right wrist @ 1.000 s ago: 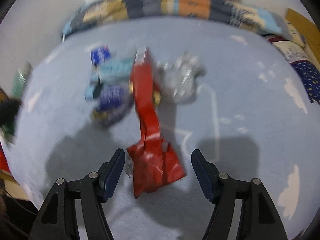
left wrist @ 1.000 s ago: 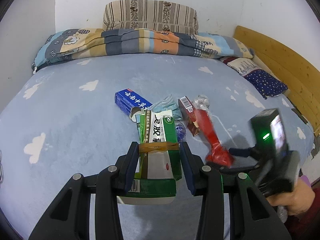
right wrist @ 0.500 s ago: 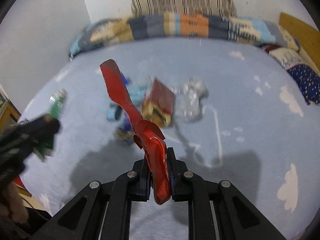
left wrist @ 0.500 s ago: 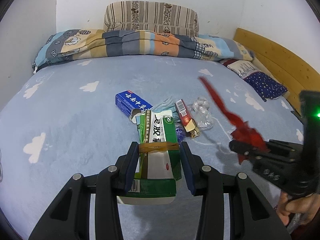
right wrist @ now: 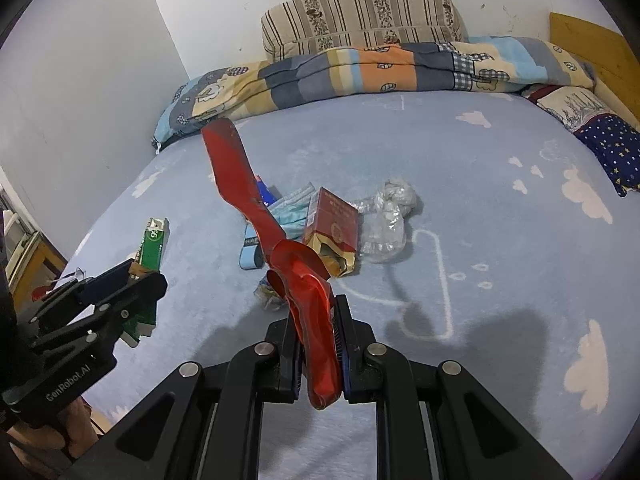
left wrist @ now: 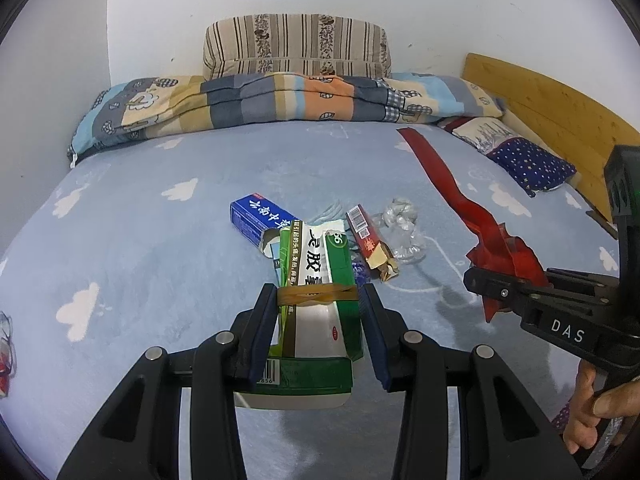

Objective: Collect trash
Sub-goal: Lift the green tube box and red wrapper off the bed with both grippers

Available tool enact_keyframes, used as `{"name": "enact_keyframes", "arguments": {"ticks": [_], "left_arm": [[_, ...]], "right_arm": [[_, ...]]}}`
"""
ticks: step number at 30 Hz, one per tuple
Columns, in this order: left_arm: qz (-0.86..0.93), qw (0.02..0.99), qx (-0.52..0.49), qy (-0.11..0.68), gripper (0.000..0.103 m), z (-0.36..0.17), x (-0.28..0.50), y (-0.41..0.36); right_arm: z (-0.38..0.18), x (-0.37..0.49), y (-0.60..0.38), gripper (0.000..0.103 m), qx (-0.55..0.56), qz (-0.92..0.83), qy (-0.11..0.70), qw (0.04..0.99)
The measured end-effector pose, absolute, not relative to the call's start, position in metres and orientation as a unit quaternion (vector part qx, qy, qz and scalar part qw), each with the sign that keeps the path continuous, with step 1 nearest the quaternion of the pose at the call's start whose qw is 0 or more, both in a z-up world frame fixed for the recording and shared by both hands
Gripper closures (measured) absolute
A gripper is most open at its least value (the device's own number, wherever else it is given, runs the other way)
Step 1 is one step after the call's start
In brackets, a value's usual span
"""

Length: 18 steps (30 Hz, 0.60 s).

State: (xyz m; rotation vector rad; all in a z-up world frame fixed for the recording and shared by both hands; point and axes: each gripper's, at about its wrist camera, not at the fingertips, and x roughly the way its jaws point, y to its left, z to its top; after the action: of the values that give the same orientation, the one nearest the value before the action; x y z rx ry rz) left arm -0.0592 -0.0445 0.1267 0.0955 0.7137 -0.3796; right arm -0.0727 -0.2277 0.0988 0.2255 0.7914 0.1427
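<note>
Gripping red wrapper (right wrist: 316,320), right tongs (right wrist: 318,356) clamped tight; left tongs (left wrist: 320,320) pinching green box (left wrist: 316,300).

Your left gripper (left wrist: 320,332) clamps the green box (left wrist: 316,280) above the bed (left wrist: 120,240), while your right gripper (left wrist: 486,286) pinches the red wrapper (left wrist: 452,188).

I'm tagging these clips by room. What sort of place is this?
Most likely a bedroom: a bed with a cloud-print blue sheet, a folded patchwork quilt, and a striped pillow against the wall.
</note>
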Motion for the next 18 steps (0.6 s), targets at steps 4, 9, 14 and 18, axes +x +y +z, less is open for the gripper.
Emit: {"name": "enact_keyframes", "arguments": {"ticks": [4, 9, 14, 18], "left_arm": [[-0.184, 0.921, 0.054, 0.340, 0.063, 0.1287, -0.0615, -0.0465], [-0.183, 0.923, 0.064, 0.332, 0.063, 0.1299, -0.0650, -0.0493], [-0.183, 0.924, 0.068, 0.330, 0.063, 0.1298, -0.0668, -0.0506], [-0.183, 0.924, 0.069, 0.330, 0.063, 0.1301, -0.0666, -0.0511]], "right_arm": [[0.0998, -0.0731, -0.2262, 0.089, 0.109, 0.069, 0.382, 0.915], [0.1022, -0.0750, -0.2259, 0.089, 0.101, 0.061, 0.376, 0.919], [0.1037, -0.0769, -0.2244, 0.089, 0.088, 0.051, 0.377, 0.920], [0.1048, -0.0775, -0.2219, 0.089, 0.081, 0.050, 0.376, 0.922]]}}
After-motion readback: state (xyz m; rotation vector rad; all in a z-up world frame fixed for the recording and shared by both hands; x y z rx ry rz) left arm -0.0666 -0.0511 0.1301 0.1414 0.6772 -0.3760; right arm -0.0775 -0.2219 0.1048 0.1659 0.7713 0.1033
